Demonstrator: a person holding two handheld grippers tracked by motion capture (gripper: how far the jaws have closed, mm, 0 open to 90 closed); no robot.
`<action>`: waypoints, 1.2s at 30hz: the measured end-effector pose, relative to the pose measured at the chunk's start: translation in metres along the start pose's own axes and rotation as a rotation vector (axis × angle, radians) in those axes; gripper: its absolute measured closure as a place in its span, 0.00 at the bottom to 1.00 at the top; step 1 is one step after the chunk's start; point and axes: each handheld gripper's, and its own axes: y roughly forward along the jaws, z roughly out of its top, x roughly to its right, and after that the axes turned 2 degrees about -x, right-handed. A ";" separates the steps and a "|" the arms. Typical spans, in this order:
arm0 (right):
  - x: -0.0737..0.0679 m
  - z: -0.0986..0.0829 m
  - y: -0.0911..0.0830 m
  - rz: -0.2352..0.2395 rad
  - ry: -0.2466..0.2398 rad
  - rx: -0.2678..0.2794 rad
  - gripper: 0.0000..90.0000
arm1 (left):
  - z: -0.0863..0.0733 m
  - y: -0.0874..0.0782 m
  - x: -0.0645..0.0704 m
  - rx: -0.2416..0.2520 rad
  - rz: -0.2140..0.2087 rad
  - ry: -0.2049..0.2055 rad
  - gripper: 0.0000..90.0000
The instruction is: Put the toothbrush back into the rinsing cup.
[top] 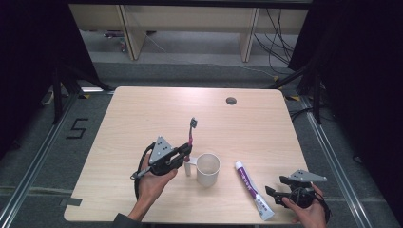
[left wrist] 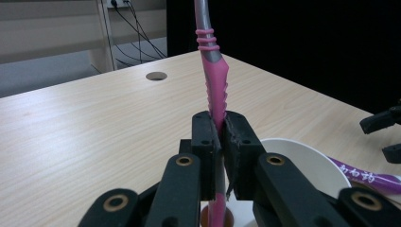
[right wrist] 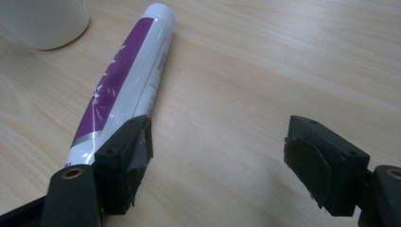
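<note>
**Toothbrush clamped at handle, tube not yet taken**

Left gripper [top: 186,153] has its jaws closed on the pink-and-grey plastic toothbrush [top: 191,132]. Brush stands near upright, bristle head up, just left of the white paper cup [top: 208,169] and close to its rim. In the left gripper view the jaws pinch the pink rubbery grip section [left wrist: 217,90], with the grey stem rising above it and the lower end of the handle showing below the pads.

Handling, as judged:
- Toothbrush: light, stiff, narrow. Ribbed rubber gives good friction, so mid-handle is the right hold. A long lever above the pinch means it could pivot in the jaws if the head bumps the cup.
- Cup: very light and thin-walled, likely to tip or slide on a nudge. Lower the brush in from above, not from the side.

Right gripper [top: 283,186] rests low on the light wooden table [top: 142,114], jaws spread wide, holding nothing. The white-and-purple toothpaste tube [right wrist: 125,78] lies flat between cup and right gripper; its crimped end sits next to one jaw, contact unclear.

- Tube: soft, squeezable, glossy and somewhat slippery. Best taken across the body near the middle with light force; a hard squeeze could deform it.
</note>
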 end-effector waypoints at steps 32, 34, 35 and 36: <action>-0.001 0.000 0.000 0.005 0.005 -0.001 0.28 | -0.019 -0.007 -0.001 -0.062 0.020 0.019 0.55; -0.001 0.000 0.000 0.005 0.006 -0.002 0.28 | -0.018 -0.009 -0.001 -0.059 0.026 0.009 0.48; -0.001 0.000 -0.001 0.003 0.004 -0.002 0.28 | -0.018 -0.010 -0.001 -0.052 0.027 0.006 0.48; -0.001 0.000 -0.001 0.001 0.003 -0.001 0.28 | -0.016 -0.012 -0.002 -0.065 0.029 -0.003 0.42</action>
